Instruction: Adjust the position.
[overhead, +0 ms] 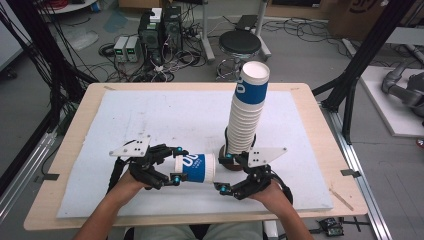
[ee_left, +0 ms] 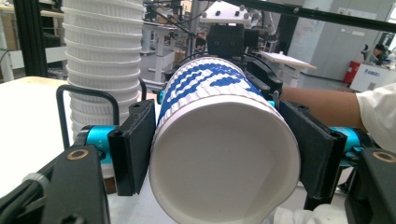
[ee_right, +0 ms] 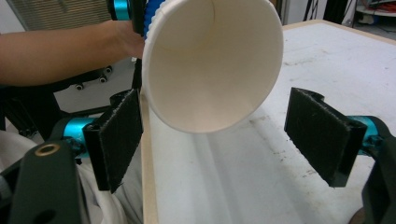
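Note:
A blue-and-white paper cup [overhead: 196, 168] lies on its side just above the white mat, with my left gripper [overhead: 177, 165] shut on its base end. In the left gripper view both pads press the cup [ee_left: 224, 158] and its bottom faces the camera. My right gripper [overhead: 224, 172] stands open right at the cup's mouth. In the right gripper view the cup's open mouth [ee_right: 210, 65] hangs above and between the spread pads [ee_right: 116, 140], nearer the left one and not gripped. A tall stack of cups [overhead: 246, 112] rises just behind the right gripper, leaning slightly.
A white mat [overhead: 150, 120] covers most of the wooden table [overhead: 70, 145]. The stack [ee_left: 102, 60] stands on a small brown base [overhead: 229, 163]. Beyond the table are a black stool [overhead: 240, 44], computer boxes [overhead: 160, 30] and loose cables on the floor.

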The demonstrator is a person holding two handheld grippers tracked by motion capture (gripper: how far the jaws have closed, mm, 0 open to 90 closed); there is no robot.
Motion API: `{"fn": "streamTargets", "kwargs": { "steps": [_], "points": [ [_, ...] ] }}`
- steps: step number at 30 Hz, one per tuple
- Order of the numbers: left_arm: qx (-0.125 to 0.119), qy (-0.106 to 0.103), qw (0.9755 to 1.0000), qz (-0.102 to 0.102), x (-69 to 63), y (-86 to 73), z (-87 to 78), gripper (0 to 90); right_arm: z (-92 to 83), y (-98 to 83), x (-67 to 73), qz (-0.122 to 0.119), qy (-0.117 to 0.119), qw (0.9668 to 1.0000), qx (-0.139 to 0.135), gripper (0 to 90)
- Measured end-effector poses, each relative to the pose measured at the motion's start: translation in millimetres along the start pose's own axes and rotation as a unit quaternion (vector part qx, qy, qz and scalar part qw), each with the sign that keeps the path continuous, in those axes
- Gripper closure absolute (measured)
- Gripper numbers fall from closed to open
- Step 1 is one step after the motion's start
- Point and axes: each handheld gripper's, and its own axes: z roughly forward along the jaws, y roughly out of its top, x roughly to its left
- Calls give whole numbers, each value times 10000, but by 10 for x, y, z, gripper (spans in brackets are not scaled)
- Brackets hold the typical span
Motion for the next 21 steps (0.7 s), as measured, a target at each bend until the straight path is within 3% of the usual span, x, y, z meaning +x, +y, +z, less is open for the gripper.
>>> {"fn": "streamTargets", "kwargs": {
  "steps": [12, 17, 21],
  "points": [
    [9, -190, 9998, 11, -15, -16, 69, 301, 94, 14, -4, 2, 249, 9997, -8, 189],
    [-59, -241, 9997, 1, -30, -15, 88, 301, 136, 0, -17, 161, 514, 9984, -167, 184],
    [-57, -251, 9997, 41, -34, -17, 93, 303, 125, 3, -26, 113, 539, 9983, -201, 204]
  ]
}}
